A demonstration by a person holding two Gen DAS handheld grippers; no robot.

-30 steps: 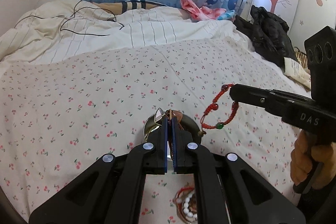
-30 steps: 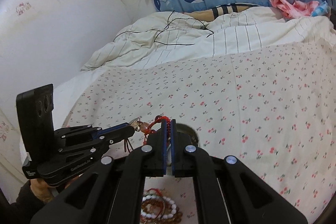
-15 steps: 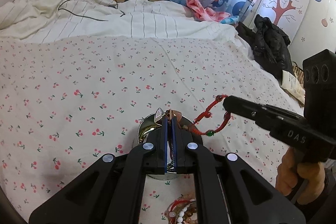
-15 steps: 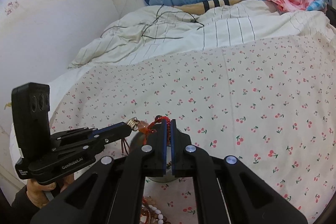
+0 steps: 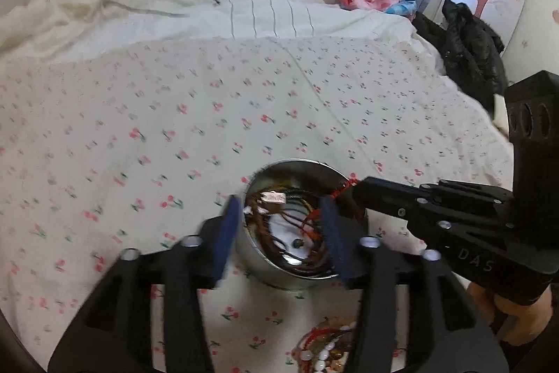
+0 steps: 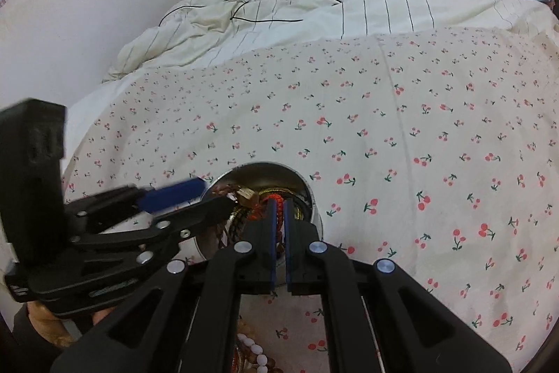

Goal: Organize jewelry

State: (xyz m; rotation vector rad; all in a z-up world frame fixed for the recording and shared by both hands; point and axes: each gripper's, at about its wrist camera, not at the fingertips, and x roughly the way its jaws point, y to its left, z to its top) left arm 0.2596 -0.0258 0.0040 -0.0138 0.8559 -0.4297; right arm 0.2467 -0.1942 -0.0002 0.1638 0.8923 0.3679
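Note:
A round metal bowl [image 5: 255,254] sits on the cherry-print bedsheet and holds tangled bracelets, with a brown one with a pale charm [image 5: 272,198]. My left gripper [image 5: 281,233] is open, its blue pads on either side of the bowl, empty. My right gripper [image 6: 278,219] is shut on the red cord bracelet [image 6: 269,201], with its tips lowered inside the bowl [image 6: 311,198]. From the left wrist view the right gripper [image 5: 353,189] reaches in over the bowl's right rim. A pile of beaded bracelets [image 5: 325,352] lies on the sheet in front of the bowl.
The bed has a crumpled white striped duvet [image 6: 314,9] at the back with a black cable [image 6: 265,2] on it. Black clothing [image 5: 468,48] lies at the bed's right edge. A wall [image 6: 87,6] runs along the left side.
My left gripper has opened and dropped its brown charm bracelet into the bowl. My right gripper has lowered the red cord bracelet into the bowl. Both views have tipped down closer.

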